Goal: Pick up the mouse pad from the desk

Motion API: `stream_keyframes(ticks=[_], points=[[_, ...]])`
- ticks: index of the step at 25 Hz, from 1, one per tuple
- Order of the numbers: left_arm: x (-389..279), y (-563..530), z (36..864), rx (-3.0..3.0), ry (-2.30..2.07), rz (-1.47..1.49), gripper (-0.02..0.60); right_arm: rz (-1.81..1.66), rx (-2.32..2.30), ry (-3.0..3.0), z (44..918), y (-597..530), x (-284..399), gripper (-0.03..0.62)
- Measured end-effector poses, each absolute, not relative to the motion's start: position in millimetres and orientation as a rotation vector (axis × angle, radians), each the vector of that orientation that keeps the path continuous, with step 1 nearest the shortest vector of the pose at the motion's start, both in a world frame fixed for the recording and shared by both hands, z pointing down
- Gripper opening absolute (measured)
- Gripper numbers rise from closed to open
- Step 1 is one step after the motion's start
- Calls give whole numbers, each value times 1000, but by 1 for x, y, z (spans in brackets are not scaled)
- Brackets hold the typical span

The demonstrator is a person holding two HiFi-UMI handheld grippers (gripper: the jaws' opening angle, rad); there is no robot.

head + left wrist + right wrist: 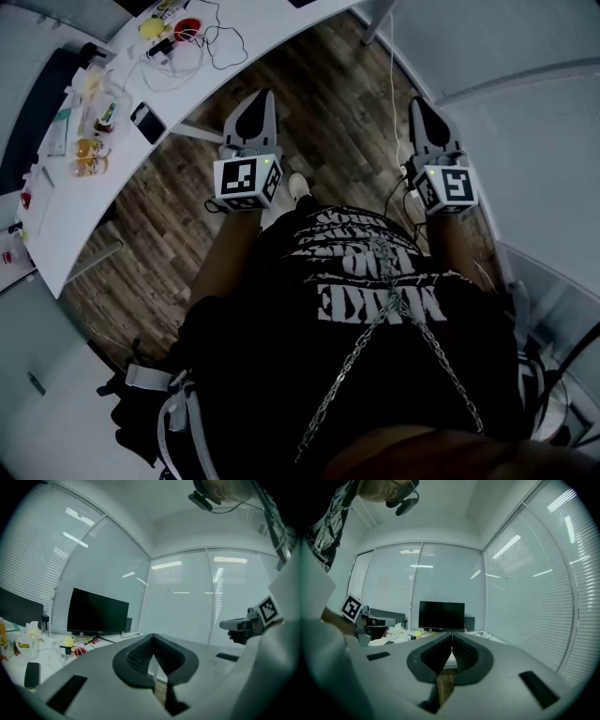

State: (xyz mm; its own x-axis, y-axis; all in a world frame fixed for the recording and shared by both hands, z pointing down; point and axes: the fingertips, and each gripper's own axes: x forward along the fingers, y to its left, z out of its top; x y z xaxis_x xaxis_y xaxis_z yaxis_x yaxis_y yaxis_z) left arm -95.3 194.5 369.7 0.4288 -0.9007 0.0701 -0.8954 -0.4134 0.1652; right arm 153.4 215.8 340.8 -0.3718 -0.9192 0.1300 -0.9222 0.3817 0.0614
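Head view: my left gripper (264, 96) and right gripper (418, 103) are held side by side, well apart, over the wooden floor (319, 103), both pointing away from my body. The white table (84, 216) lies to the left of the left gripper and neither gripper touches it. It carries clutter, cables and a small black flat item (147, 122). I cannot make out the mouse pad among these things. Left gripper view: my left jaws are together, with nothing between them. Beyond them the table carries a dark monitor (97, 612), and the right gripper shows at the right edge. Right gripper view: my right jaws are together and empty, aimed toward a monitor in front of window blinds (529, 597). The mouse pad is not identifiable here either.
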Motion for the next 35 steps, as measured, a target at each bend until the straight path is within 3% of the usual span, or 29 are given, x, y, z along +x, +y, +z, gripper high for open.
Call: stream_keyframes(ticks=[12,35], points=[[-117,169,367,2503,-1552,-88,6,-35,1665,-2509,311,184,118,2],[-112,90,413,2301,-1669,32,6,158,1590,-2487,364,87,159,2]])
